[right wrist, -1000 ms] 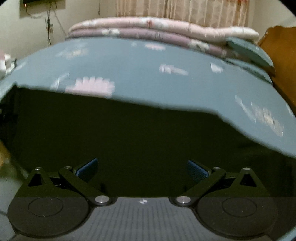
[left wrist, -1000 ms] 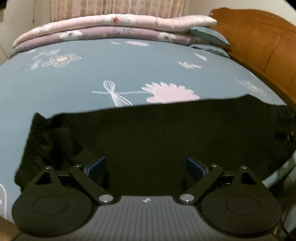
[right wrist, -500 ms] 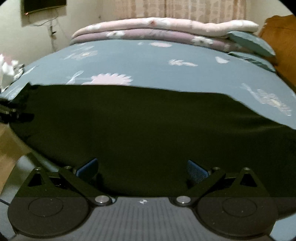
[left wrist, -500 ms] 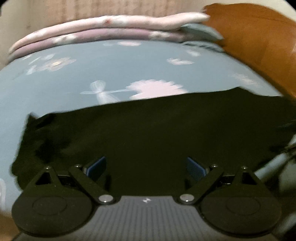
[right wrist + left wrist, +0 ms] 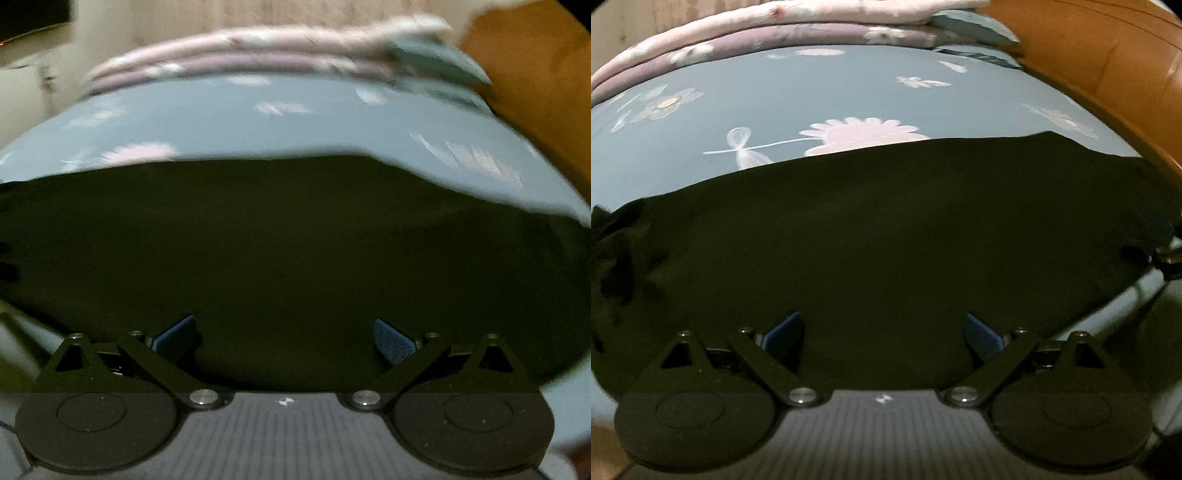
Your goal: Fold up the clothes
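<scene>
I see a black garment (image 5: 886, 236) spread flat across the near part of the bed (image 5: 798, 96), its far edge running from left to right just under a pink flower printed on the blue sheet (image 5: 864, 136). Through the left wrist camera, my left tool (image 5: 884, 332) has its two blue-padded fingers (image 5: 785, 330) standing wide apart with nothing between them, low over the near edge of the cloth; whether they touch it I cannot tell. The garment's left end is bunched and wrinkled there, while its right end reaches toward the wooden bed frame (image 5: 1108, 66). Through the right wrist camera, which is blurred, my right tool (image 5: 284, 334) is likewise spread open and empty, hanging over the near edge of the same black garment (image 5: 295, 240), which fills the middle of that view. At the far end of the bed lies a stack of folded pink and mauve quilts (image 5: 775, 29), with a grey-blue pillow (image 5: 971, 27) at its right, next to the wooden frame.
</scene>
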The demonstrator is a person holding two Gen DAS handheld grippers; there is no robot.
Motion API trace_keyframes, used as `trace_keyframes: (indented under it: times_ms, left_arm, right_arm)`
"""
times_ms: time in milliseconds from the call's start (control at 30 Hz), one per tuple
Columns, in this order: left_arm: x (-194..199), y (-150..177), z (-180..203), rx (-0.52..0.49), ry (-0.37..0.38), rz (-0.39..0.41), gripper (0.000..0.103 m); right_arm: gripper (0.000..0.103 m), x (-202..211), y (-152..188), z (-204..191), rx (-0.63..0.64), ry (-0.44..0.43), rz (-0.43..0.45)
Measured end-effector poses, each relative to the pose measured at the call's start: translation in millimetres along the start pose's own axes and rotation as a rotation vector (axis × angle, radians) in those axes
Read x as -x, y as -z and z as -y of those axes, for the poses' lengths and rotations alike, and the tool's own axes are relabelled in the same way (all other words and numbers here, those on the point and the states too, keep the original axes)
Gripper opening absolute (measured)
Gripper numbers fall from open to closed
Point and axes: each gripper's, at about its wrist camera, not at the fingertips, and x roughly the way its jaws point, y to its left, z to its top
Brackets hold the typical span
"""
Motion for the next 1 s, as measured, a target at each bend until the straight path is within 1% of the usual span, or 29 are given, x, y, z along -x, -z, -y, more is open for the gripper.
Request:
trace_keyframes:
  times_ms: [100, 233, 333, 467, 667, 800, 867, 933, 1000]
  left_arm:
    - [4, -3, -2, 0.039, -0.034, 0.008, 0.095]
    - [15, -15, 2, 0.068, -0.008, 0.050, 0.095]
    - [14, -26, 16, 0.038, 0.005, 0.060, 0.095]
    - [-3, -36, 33, 0.011, 0.030, 0.020, 0.095]
    - [-24, -39, 51, -0.019, 0.056, -0.022, 0.095]
    - [-31, -34, 51, -0.035, 0.057, -0.051, 0.095]
    - [-31, -32, 50, -0.042, 0.069, -0.057, 0.098]
    - [-30, -30, 47, -0.032, 0.083, -0.069, 0.102]
    - [-29, -29, 44, -0.025, 0.096, -0.072, 0.102]
  right_arm:
    - [0.103, 4, 12, 2, 0.020, -0.013, 0.056]
    - [0.103, 5, 15, 2, 0.012, 0.001, 0.075]
    - [0.103, 4, 16, 2, 0.005, 0.009, 0.084]
    - [0.103, 6, 17, 3, 0.011, 0.003, 0.094]
    - [0.103, 5, 18, 3, 0.011, 0.001, 0.107]
    - [0.103, 5, 18, 4, 0.010, -0.002, 0.113]
    - [0.103, 5, 18, 4, 0.008, -0.002, 0.112]
    - [0.103, 5, 17, 5, 0.005, -0.001, 0.108]
    - [0.103, 5, 16, 4, 0.003, 0.001, 0.105]
